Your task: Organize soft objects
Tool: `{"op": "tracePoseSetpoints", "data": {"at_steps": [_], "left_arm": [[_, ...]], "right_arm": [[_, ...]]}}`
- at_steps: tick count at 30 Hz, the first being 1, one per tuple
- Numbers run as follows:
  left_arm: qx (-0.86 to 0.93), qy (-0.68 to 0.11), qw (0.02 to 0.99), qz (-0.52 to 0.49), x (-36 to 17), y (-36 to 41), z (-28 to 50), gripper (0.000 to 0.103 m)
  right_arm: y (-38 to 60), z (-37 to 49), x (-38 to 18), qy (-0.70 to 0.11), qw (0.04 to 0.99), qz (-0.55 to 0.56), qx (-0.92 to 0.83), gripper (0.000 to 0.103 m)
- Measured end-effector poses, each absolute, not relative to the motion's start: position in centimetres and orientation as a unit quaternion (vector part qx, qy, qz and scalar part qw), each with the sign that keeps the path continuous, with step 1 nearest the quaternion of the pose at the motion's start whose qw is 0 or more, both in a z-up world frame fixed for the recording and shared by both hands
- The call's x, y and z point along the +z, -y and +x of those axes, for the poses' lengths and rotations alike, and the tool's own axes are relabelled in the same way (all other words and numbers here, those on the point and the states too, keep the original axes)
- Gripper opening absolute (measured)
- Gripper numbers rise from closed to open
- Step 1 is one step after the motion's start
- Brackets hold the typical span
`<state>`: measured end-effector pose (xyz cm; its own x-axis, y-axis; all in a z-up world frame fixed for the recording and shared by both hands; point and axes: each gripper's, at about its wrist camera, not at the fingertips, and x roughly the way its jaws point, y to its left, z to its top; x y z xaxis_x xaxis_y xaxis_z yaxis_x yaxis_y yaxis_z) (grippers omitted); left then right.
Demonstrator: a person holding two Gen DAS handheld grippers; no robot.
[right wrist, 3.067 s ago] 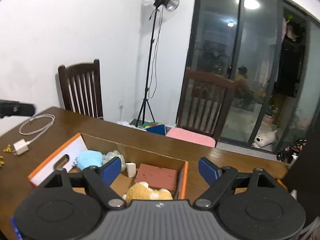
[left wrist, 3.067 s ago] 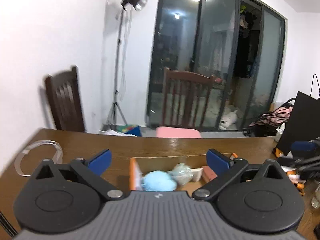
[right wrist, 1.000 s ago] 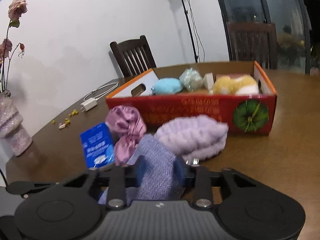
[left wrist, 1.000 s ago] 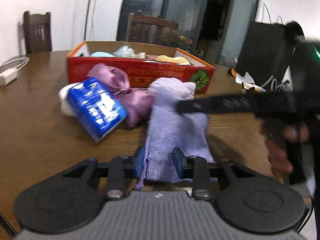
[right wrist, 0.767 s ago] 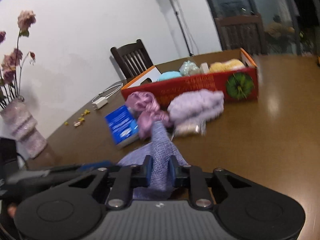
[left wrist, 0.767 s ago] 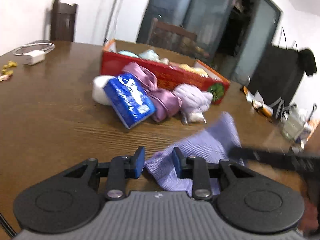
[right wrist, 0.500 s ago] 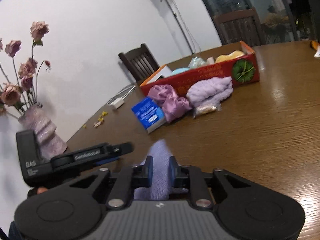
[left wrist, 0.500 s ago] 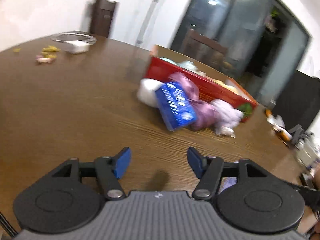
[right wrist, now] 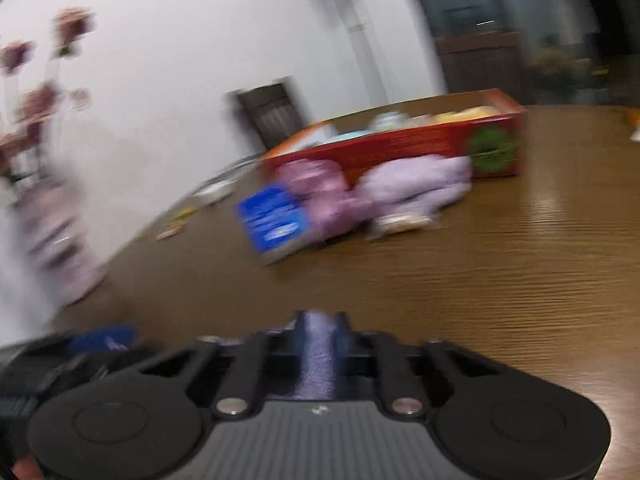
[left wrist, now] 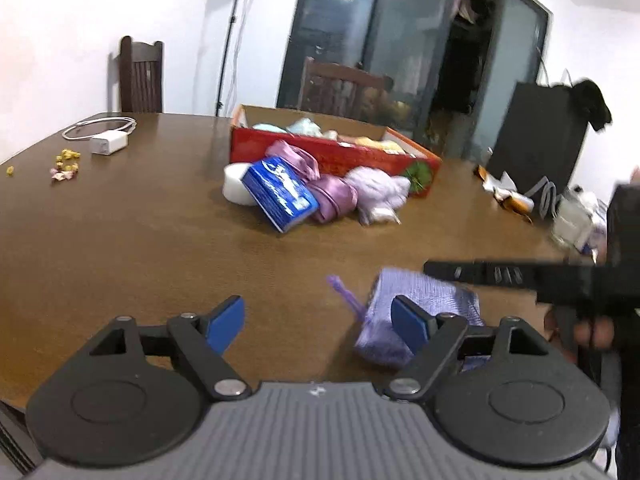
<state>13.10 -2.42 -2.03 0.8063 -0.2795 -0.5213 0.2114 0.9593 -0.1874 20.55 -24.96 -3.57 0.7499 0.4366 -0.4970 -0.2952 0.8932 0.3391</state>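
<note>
My left gripper (left wrist: 318,318) is open and empty above the near table. A lavender knit pouch (left wrist: 416,308) lies just right of it, partly behind the right blue pad. My right gripper (right wrist: 319,326) is shut on that pouch (right wrist: 318,356); its black body (left wrist: 520,278) reaches in from the right in the left wrist view. Farther back, a blue tissue pack (left wrist: 278,192), a purple satin pouch (left wrist: 330,196) and a fluffy lilac item (left wrist: 376,188) lie against the red box (left wrist: 332,152), which holds soft toys. The right wrist view is blurred.
A white roll (left wrist: 236,184) sits behind the tissue pack. A charger and cable (left wrist: 106,138) and small crumbs (left wrist: 66,162) lie at the far left. A black bag (left wrist: 540,136) and clutter are at the right. A vase of flowers (right wrist: 44,184) stands at the left table edge.
The left gripper let go of the lavender pouch and opened. The right gripper stays shut on the pouch and has pulled it back toward the near table edge, away from the pile.
</note>
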Motion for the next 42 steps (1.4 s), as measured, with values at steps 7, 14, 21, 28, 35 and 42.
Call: {"op": "tracePoseSetpoints", "data": {"at_steps": [7,14,21,28,35,42], "left_arm": [[-0.167,-0.311,0.932,-0.086,-3.1,4.5,13.5,0.081],[-0.163,-0.315,0.933,-0.055,-4.0,5.6,13.4,0.077],[-0.135,-0.317,0.937,-0.054,-4.1,3.7,13.3,0.075],[-0.142,-0.302,0.935,-0.116,-3.0,1.2,13.5,0.076],[-0.218,-0.339,0.901,-0.162,-4.1,4.6,14.0,0.075],[-0.250,-0.347,0.885,-0.183,-5.0,6.5,15.2,0.020]], "right_arm": [[28.0,18.4,-4.7,-0.293,0.929,0.194,0.120,0.008],[27.5,17.5,-2.5,-0.257,0.930,0.138,0.223,0.063],[25.4,22.4,-3.8,-0.332,0.885,0.151,0.289,0.015],[26.1,18.9,-4.4,-0.273,0.932,0.176,0.164,0.011],[27.7,16.5,-5.4,-0.242,0.946,0.202,0.072,0.011],[28.2,15.8,-6.1,-0.245,0.947,0.195,0.077,0.013]]}}
